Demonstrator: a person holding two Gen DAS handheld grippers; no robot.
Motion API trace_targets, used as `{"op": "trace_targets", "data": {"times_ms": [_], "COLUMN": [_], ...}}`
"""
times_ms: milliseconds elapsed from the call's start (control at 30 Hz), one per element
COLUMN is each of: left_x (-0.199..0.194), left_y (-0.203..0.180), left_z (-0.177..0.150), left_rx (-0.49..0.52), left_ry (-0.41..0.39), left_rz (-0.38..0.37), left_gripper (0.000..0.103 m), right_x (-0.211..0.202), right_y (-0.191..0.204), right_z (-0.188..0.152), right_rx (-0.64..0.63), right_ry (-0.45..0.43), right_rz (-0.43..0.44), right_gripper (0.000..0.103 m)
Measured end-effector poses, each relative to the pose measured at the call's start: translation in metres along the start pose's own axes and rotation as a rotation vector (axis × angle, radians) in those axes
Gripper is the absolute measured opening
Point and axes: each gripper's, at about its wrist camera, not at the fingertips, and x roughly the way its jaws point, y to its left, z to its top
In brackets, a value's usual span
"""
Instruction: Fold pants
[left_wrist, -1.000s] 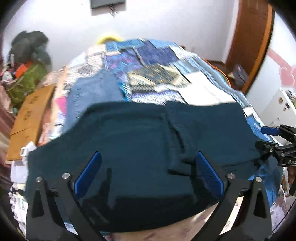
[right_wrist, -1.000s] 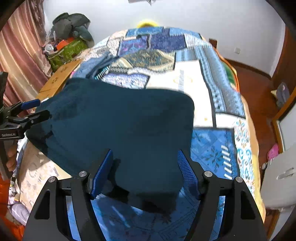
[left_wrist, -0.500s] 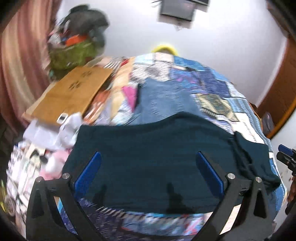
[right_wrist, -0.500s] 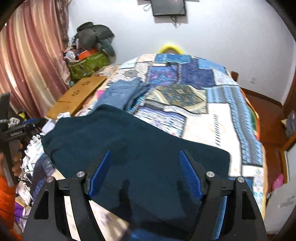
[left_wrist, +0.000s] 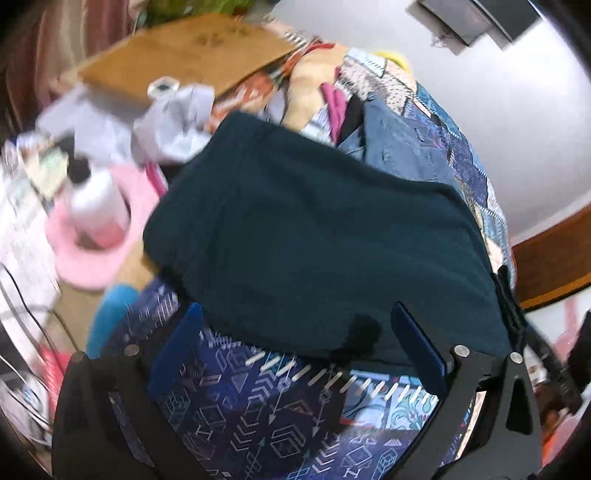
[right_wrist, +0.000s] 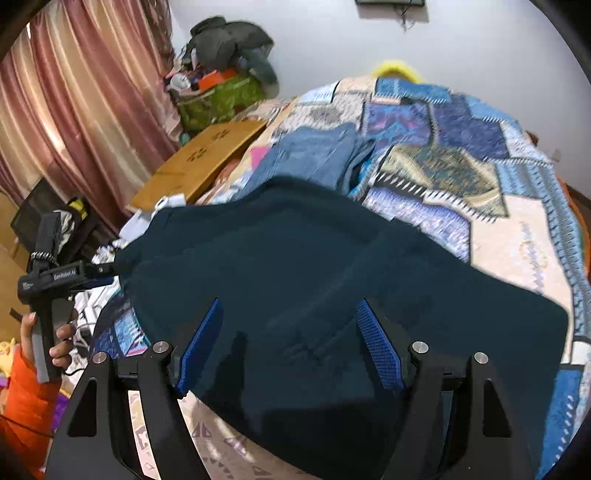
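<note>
— Where are the pants?

— The dark teal pants (right_wrist: 332, 288) lie spread flat on the patchwork quilt (right_wrist: 517, 236) that covers the bed, across its near end. A pair of blue jeans (right_wrist: 314, 155) lies just beyond them, further up the quilt.

— And your right gripper?

— My right gripper (right_wrist: 288, 347) hangs over the near edge of the pants. Its jaws stand wide apart, with nothing between the blue pads (right_wrist: 376, 347), only the fabric below them.

— The left one?

— My left gripper (left_wrist: 295, 354) is also spread wide, holding nothing. In its own view the pads frame the near hem of the pants and the dark blue arrow-patterned patch of quilt beneath. From the right wrist view I can see it at the far left, with my hand (right_wrist: 51, 339) wrapped round the handle and its tips pointing at the left corner of the pants; whether they touch the cloth I cannot tell.

— What sits off the bed's left side?

— A flat cardboard box (right_wrist: 207, 162), a pink stool or cushion with a white bottle (left_wrist: 96, 206) on it, crumpled paper, and a striped curtain (right_wrist: 74, 92) behind. That view is blurred.
</note>
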Motion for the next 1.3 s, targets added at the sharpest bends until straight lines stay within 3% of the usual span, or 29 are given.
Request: {"op": "trace_targets", "data": {"times_ms": [133, 267, 333, 400, 467, 667, 767, 800, 833, 933, 1000, 1100, 1300], "left_x": [0.006, 0.013, 0.015, 0.022, 0.03, 0.058, 0.064, 0.064, 0.063, 0.05, 0.034, -0.01, -0.077], "left_y": [0.014, 0.025, 0.026, 0.03, 0.034, 0.035, 0.033, 0.033, 0.033, 0.03, 0.021, -0.004, -0.069], "left_z": [-0.011, -0.017, -0.015, -0.011, -0.005, 0.017, 0.027, 0.029, 0.029, 0.031, 0.036, 0.047, 0.068], "left_rx": [-0.064, -0.129, -0.151, -0.2, -0.233, -0.218, -0.2, -0.191, -0.185, -0.161, -0.098, 0.028, 0.233], "left_ry": [0.046, 0.074, 0.075, 0.095, 0.118, 0.17, 0.166, 0.157, 0.151, 0.098, 0.044, -0.111, -0.366], "left_rz": [-0.027, -0.102, -0.151, -0.245, -0.282, -0.322, -0.238, -0.199, -0.166, -0.135, -0.097, -0.028, 0.171], "left_gripper": [0.103, 0.103, 0.103, 0.103, 0.103, 0.101, 0.07, 0.052, 0.042, 0.028, 0.024, 0.023, 0.021], "right_x": [0.008, 0.009, 0.009, 0.009, 0.01, 0.011, 0.011, 0.011, 0.011, 0.007, 0.0, -0.02, -0.073], "right_y": [0.005, 0.008, 0.008, 0.007, 0.007, 0.007, 0.006, 0.006, 0.005, 0.002, -0.004, -0.017, -0.061], "right_z": [-0.008, -0.01, -0.01, -0.011, -0.011, -0.013, -0.012, -0.011, -0.011, -0.01, -0.009, -0.01, -0.023], "right_rx": [-0.035, -0.07, -0.075, -0.075, -0.072, -0.073, -0.074, -0.072, -0.068, -0.036, 0.009, 0.06, 0.122], "right_ry": [0.025, 0.039, 0.043, 0.043, 0.041, 0.035, 0.04, 0.04, 0.04, 0.027, 0.022, -0.007, -0.094], "right_rz": [-0.014, -0.023, -0.019, -0.015, -0.012, -0.013, -0.011, -0.009, -0.007, -0.004, -0.008, -0.008, -0.126], "right_gripper": [0.075, 0.076, 0.076, 0.076, 0.076, 0.076, 0.076, 0.076, 0.076, 0.075, 0.073, 0.073, 0.073]}}
